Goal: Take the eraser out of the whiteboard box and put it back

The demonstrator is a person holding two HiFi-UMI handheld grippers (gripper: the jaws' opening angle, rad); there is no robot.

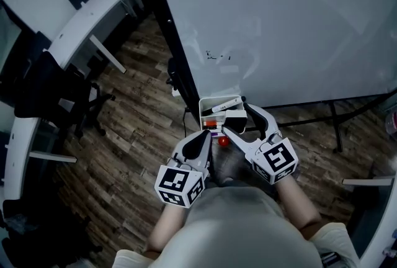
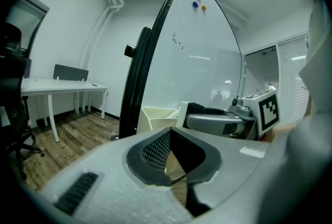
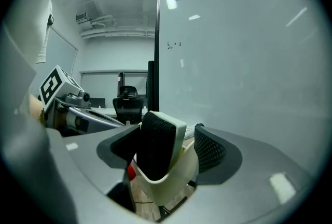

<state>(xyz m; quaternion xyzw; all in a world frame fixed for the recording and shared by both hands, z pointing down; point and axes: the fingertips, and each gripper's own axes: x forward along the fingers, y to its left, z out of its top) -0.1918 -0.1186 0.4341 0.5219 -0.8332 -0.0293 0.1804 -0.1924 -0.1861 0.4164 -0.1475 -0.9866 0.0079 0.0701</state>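
The right gripper (image 3: 166,150) is seen spread wide open around the whiteboard box (image 3: 179,179), and nothing is clamped. The eraser (image 3: 155,148) is stood tilted inside that box between the jaws, black felt turned toward the left-hand pad. The box is hung at the lower edge of the whiteboard (image 1: 279,25). The left gripper (image 2: 170,135) is held alongside, tips closed together, with nothing gripped.

Eraser (image 3: 155,149) lower end hidden inside box (image 3: 179,179); whiteboard scribble (image 1: 218,56) illegible.
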